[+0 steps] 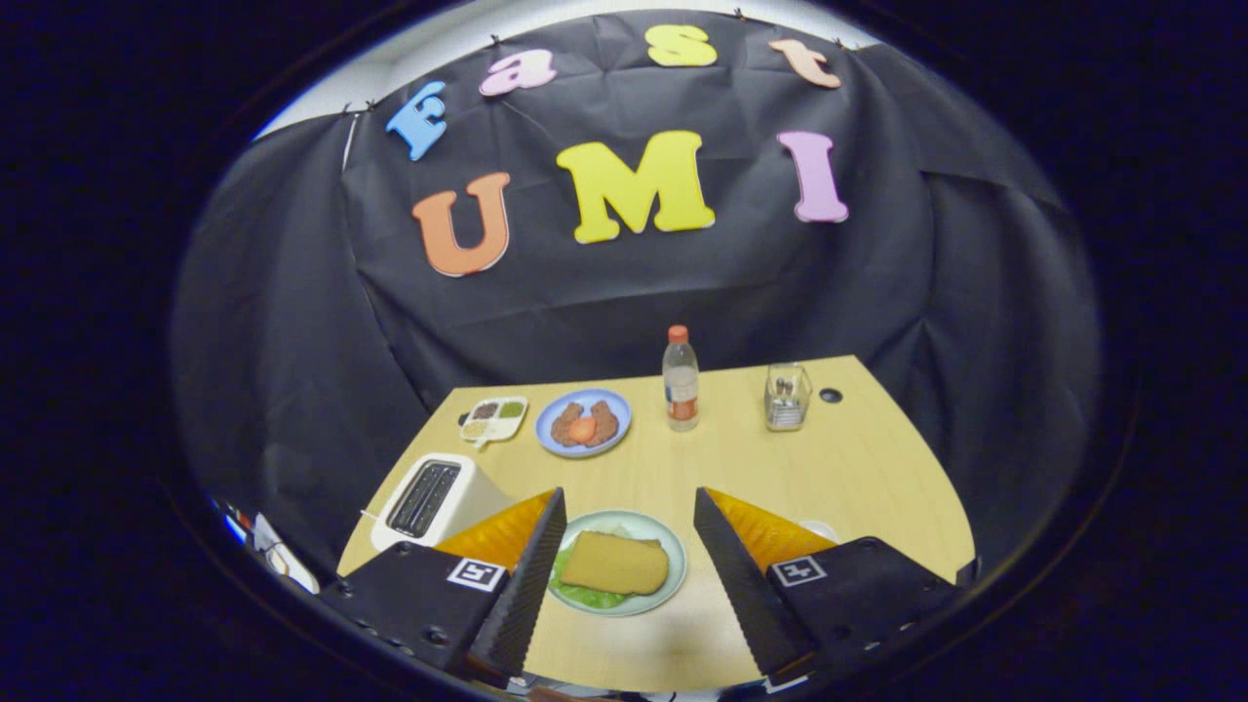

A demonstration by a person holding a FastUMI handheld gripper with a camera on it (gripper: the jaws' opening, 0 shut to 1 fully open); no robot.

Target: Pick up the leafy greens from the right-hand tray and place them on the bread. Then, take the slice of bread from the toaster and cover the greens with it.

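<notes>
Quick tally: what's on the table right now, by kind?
Plates: 2, blue plate and green plate between the open gripper fingers
Divided dishes: 1
Toasters: 1
Bottles: 1
Glass holders: 1
Total: 6

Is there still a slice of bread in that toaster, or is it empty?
Empty, it seems: the toaster's slots look dark, with nothing poking out. A bread slice lies over the greens on the plate, between the open tongs.
</notes>
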